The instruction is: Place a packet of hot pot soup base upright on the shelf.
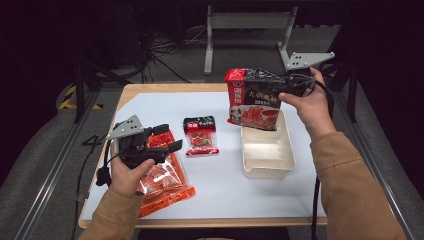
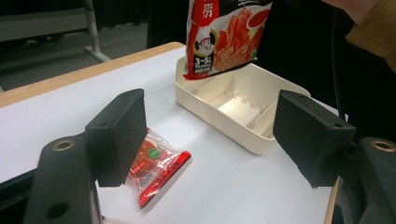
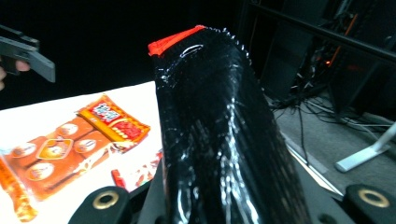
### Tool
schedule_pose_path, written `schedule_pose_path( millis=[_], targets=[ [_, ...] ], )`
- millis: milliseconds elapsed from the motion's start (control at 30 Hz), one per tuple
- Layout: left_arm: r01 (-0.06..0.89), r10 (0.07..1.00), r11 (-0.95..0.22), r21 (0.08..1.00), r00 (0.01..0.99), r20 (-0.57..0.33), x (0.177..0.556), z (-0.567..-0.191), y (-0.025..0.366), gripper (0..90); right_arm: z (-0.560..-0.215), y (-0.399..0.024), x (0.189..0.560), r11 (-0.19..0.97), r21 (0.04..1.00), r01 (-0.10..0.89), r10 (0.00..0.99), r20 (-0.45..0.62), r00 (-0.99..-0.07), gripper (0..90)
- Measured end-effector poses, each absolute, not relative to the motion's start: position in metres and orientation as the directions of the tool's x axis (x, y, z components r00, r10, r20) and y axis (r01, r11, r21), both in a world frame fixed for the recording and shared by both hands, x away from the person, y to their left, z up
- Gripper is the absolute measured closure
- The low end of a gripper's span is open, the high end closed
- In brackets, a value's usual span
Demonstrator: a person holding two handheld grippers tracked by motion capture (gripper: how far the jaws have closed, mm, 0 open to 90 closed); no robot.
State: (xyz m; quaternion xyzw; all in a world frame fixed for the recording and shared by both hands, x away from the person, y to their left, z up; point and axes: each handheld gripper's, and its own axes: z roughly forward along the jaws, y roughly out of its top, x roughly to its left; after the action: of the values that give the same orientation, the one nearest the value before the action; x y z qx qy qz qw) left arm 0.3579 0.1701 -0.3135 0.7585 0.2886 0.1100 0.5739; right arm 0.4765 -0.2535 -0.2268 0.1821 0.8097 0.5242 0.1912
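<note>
Work in hand: packing food pouches into the cream tray (image 1: 266, 165), judging from how things lie.
Right gripper (image 1: 292, 84): upper right of the high view, jaws clamped on the top of the large red-and-black pouch (image 1: 252, 100); in the right gripper view the pouch's black back (image 3: 219, 140) rises between the jaws.
Large pouch position: hanging in the air, its lower edge just above the far end of the tray, not yet inside.
Left gripper (image 1: 161, 144): lower left of the high view, jaws standing wide with nothing between them, hovering over the orange pouch (image 1: 165, 182).
Small pouch (image 1: 200, 136): flat on the white table top (image 1: 225, 195), centre of the high view, between the orange pouch and the tray.
Tray: empty; its bare compartments show in the left gripper view (image 2: 243, 100).
Done: the large pouch is lifted and brought to the tray.
Left: likely lowering and releasing it, then the small and orange pouches, both still untouched on the table.
</note>
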Motion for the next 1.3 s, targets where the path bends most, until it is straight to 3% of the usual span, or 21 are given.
schedule_pose_path(
  millis=[1300],
  targets=[
    [0.35,0.611,-0.15,0.925,0.768,-0.191,0.352,-0.319,0.189,26.2,-0.274,-0.287,0.522,0.453,0.889,0.07,0.462,-0.166,-0.871,78.5]
  ],
)
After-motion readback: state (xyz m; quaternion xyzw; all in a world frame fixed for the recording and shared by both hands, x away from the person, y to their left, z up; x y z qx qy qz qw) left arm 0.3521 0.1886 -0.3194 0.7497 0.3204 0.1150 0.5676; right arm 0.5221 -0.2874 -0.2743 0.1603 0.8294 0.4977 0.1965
